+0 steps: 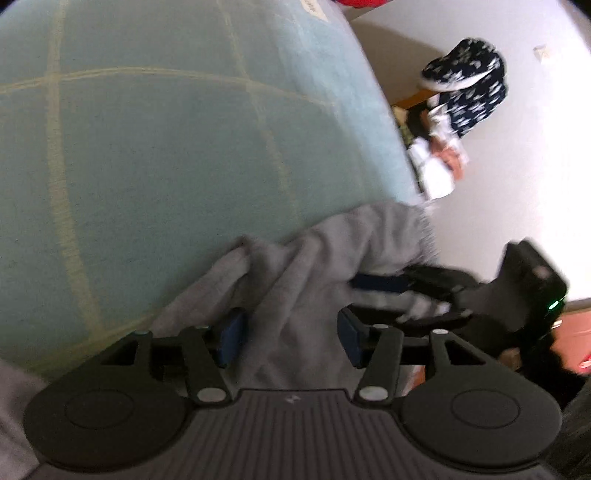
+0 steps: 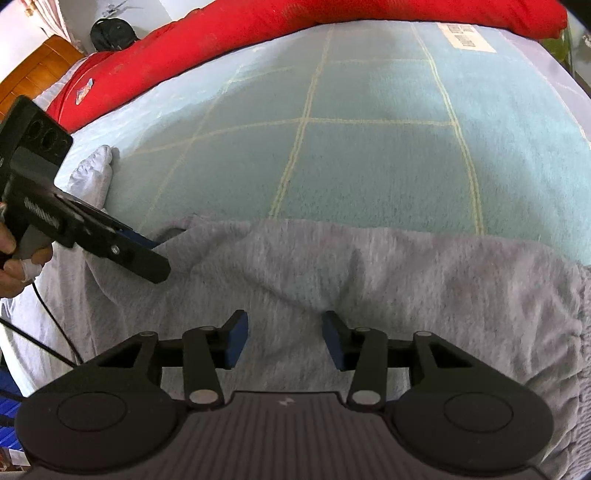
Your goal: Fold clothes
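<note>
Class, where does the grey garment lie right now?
In the right wrist view, the grey garment lies spread across the near edge of the pale blue checked blanket, in front of the red bedding.

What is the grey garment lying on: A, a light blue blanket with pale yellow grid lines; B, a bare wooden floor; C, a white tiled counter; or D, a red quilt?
A: the grey garment lies spread across the light blue blanket, whose pale yellow lines cross just beyond its edge.

White label (image 2: 466, 37) on the pale blue blanket (image 2: 369, 155), dark print too blurred to read (nothing else lettered)
</note>
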Demonstrator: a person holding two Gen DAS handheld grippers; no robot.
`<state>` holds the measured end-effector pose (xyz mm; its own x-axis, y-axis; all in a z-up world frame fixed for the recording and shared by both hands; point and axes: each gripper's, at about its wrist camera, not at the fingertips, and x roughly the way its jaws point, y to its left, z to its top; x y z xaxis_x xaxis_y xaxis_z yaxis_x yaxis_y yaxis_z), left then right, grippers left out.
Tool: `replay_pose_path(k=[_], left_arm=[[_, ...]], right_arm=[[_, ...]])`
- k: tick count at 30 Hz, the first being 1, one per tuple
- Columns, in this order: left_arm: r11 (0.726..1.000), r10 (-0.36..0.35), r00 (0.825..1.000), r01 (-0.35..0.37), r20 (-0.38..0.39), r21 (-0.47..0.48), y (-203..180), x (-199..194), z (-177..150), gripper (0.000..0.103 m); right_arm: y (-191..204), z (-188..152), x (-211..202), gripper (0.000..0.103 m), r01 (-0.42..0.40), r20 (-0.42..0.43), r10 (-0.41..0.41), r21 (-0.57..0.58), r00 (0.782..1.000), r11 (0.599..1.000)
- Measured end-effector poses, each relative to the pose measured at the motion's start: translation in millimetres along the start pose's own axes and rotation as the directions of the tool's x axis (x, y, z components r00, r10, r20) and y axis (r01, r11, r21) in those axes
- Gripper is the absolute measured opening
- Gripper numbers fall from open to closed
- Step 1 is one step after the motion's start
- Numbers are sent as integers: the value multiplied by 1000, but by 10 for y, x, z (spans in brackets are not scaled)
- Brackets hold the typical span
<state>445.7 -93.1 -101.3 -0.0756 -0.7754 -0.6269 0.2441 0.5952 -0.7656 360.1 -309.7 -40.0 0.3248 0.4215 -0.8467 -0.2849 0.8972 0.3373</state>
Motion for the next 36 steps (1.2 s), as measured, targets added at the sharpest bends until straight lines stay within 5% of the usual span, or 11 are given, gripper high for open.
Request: replay_pose_path(k=[5,9,13,17,22,36], left_arm=[[992,-118,990,121,76,-31,58,58,251,56],[993,-117,978,118,175,5,22,-124,413,57],[995,-96,981,89,169,51,-56,-317,404,57],[991,14,998,-22,64,129,-89,-315,215,58],[958,186,983,-180,-3,221,-68,-216,-8,58],[990,-32,999,28,31,136,48,107,291,64]], right_arm=[[26,27,72,55,3,-3,-3,17,1000,1000],[17,28,70,55,1,-2,-1,17,1000,1000],[-5,22,82,55,-4,-1,4,24,1000,1000],[-5,19,100,56,-5,1,5,31,1000,1000],[-13,18,109,56,-9,-1,9,23,1000,1000],[-9,-6,131,60,-9,9,8,22,1000,1000]])
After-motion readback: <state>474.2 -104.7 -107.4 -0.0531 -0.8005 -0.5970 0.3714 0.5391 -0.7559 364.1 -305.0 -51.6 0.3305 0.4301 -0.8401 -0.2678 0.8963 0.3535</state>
